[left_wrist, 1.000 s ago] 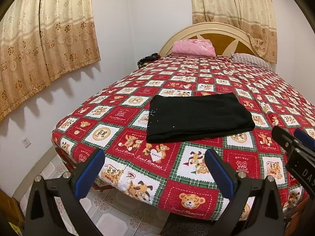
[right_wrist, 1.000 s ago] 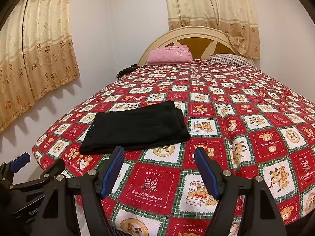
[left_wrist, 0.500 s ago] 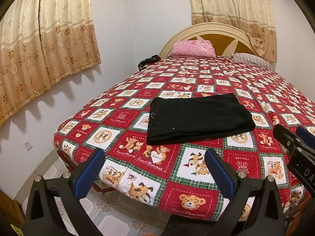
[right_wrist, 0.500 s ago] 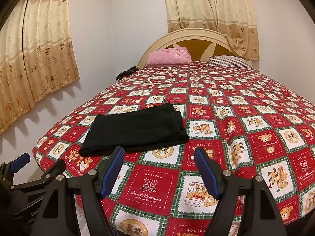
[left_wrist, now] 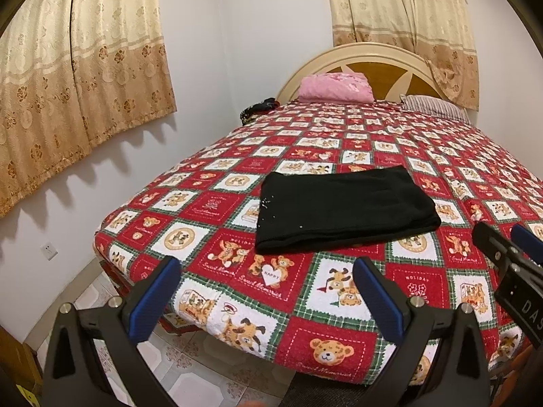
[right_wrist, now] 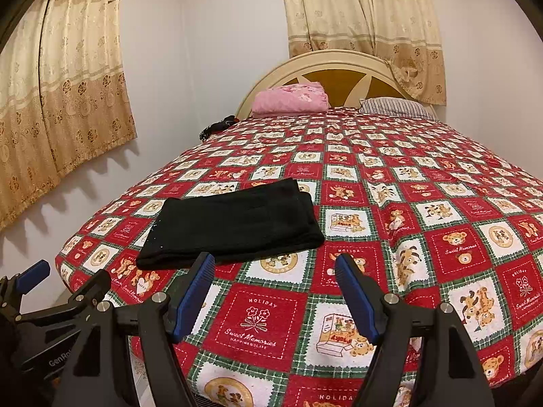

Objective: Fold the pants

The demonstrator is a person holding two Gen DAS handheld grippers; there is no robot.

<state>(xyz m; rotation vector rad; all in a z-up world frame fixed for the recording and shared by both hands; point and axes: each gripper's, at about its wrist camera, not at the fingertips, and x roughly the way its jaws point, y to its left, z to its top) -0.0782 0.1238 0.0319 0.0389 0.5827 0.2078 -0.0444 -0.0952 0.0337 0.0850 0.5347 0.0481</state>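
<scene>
Nothing much is changing between a second ago and now: the black pants (left_wrist: 346, 208) are lying in the same spot near the foot of the bed (left_wrist: 492, 169), in the same flat rectangle, and both tools are hanging back short of the mattress edge without touching anything. The only shift I am noticing is a slight widening of the left view, with a little more tiled floor (left_wrist: 112, 291) showing below the bed's corner. To my eye that means the folding is already finished, or very nearly so, and the person is simply pausing over the result. The left tool (left_wrist: 264, 288) is standing with its blue-padded jaws spread wide and empty, aimed at the quilt just in front of the bundle; the right tool (right_wrist: 275, 288) is likewise gaping with nothing between its pads, sitting to the right of the pants. The pants are looking like a soft, thick knit, folded into several layers with rounded edges on the right side and a few pale specks of lint along the left edge. Under them the quilt is a nubby, towel-like patchwork of red and white squares with bears and green plaid borders. At the head a pink folded blanket (left_wrist: 334, 86) and a striped pillow (left_wrist: 434, 107) are resting against the curved cream headboard (left_wrist: 356, 52), and gold floral curtains (left_wrist: 81, 68) are hanging in stiff pleats.
</scene>
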